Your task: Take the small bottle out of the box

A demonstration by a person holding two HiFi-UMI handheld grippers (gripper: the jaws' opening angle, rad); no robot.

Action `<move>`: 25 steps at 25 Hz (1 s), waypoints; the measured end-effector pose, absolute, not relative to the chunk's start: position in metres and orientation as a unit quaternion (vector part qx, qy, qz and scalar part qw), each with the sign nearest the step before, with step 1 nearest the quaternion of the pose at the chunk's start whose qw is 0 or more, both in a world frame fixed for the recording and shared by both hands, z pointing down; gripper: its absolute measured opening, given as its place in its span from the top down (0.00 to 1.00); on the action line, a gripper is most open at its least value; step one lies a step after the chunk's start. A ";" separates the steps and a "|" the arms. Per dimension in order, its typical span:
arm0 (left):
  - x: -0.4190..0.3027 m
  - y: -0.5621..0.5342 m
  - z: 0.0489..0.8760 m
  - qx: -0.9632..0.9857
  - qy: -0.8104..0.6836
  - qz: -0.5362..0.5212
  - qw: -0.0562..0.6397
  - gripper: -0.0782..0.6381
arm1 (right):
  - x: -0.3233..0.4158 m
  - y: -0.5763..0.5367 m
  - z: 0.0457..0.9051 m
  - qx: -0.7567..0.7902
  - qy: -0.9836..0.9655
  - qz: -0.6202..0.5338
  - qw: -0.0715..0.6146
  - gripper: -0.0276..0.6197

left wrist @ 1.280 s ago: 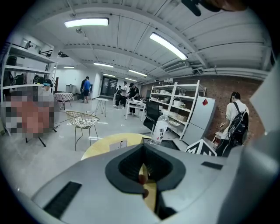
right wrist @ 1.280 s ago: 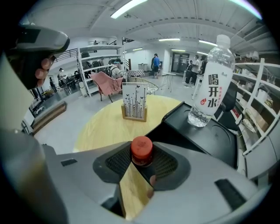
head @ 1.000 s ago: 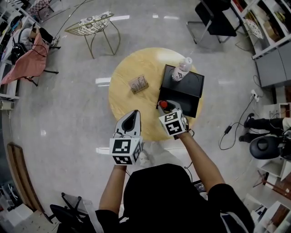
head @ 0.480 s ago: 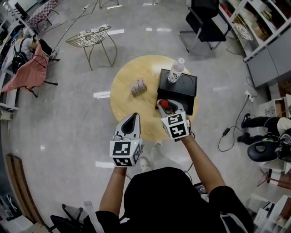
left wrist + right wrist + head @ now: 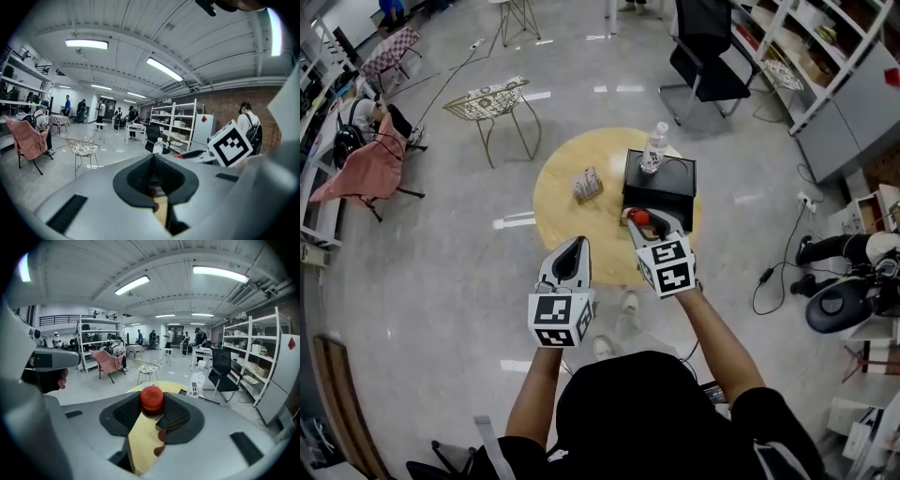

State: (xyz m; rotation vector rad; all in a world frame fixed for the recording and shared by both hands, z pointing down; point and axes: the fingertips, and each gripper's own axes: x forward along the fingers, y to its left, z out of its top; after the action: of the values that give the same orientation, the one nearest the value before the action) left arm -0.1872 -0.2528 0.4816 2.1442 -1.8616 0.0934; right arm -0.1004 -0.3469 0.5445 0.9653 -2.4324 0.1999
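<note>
The clear bottle (image 5: 198, 376) has a label (image 5: 194, 389) with Chinese characters, perhaps ending 开水.

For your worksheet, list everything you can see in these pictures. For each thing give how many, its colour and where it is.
table: one, round, light wood, mid-floor
box: one, black, on the table's right half
water bottle: one, clear, white cap, upright at the box's far side
cardboard item: one, brown, on the table left of the box
small bottle: one, red cap, between the right gripper's fingers
wire chair: one, pale, beyond the table, left
office chair: one, black, beyond the table
shelving: white, right side of room
right gripper: one, grey, shut on the small bottle beside the box
left gripper: one, grey, fingers together, empty, at the table's near edge
</note>
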 end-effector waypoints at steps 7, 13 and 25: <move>-0.180 -0.208 0.459 0.761 -0.637 0.027 0.121 0.88 | -0.090 -0.305 0.512 0.379 -0.896 0.062 0.224 0.75; -0.175 -0.171 0.449 0.769 -0.630 0.018 0.109 0.88 | -0.082 -0.266 0.498 0.392 -0.895 0.061 0.203 0.74; -0.158 -0.139 0.419 0.777 -0.624 0.002 0.080 0.88 | -0.063 -0.228 0.461 0.399 -0.901 0.048 0.166 0.74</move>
State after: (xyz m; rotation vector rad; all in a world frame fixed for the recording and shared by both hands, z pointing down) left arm -0.1578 -0.1389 0.4191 2.3245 -1.8675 0.0066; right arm -0.0633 -0.2281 0.4612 1.1360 -2.5650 0.1380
